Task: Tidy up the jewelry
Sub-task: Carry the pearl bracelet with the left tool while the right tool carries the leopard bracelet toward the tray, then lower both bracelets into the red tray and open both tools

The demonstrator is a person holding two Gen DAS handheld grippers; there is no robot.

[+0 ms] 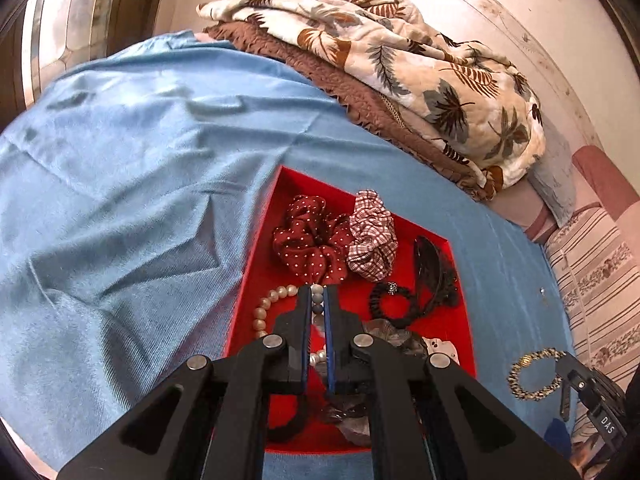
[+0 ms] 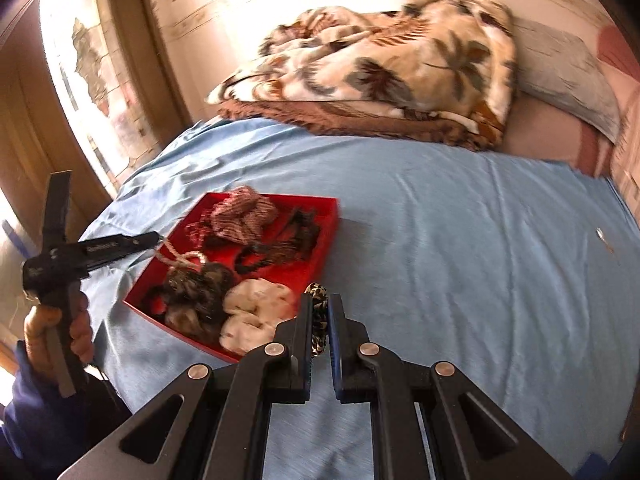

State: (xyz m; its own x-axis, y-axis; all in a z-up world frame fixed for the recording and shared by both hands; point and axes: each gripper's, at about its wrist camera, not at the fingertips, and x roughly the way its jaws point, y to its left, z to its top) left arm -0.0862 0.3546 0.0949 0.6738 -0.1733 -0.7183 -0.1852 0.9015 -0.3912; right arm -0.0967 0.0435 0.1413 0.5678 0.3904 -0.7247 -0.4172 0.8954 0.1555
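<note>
A red tray [image 1: 260,276] lies on the blue sheet [image 1: 120,200], holding a dotted dark-red scrunchie [image 1: 312,240], a checked scrunchie [image 1: 372,236], a black claw clip [image 1: 432,272] and a black bead band [image 1: 390,304]. My left gripper [image 1: 318,292] is over the tray, shut on a pearl necklace [image 1: 276,293]. The strand hangs from the left gripper [image 2: 157,237] in the right wrist view. My right gripper [image 2: 320,300] is just right of the tray [image 2: 328,236], shut on a gold-and-black beaded bracelet [image 2: 316,292]. That bracelet [image 1: 536,355] also shows at the left view's right edge.
A folded leaf-print blanket [image 1: 400,60] on a brown throw lies at the back of the bed against the wall, with a grey pillow [image 2: 568,76] beside it. A small shiny item [image 2: 602,238] sits on the sheet far right. A hand [image 2: 76,328] grips the left tool.
</note>
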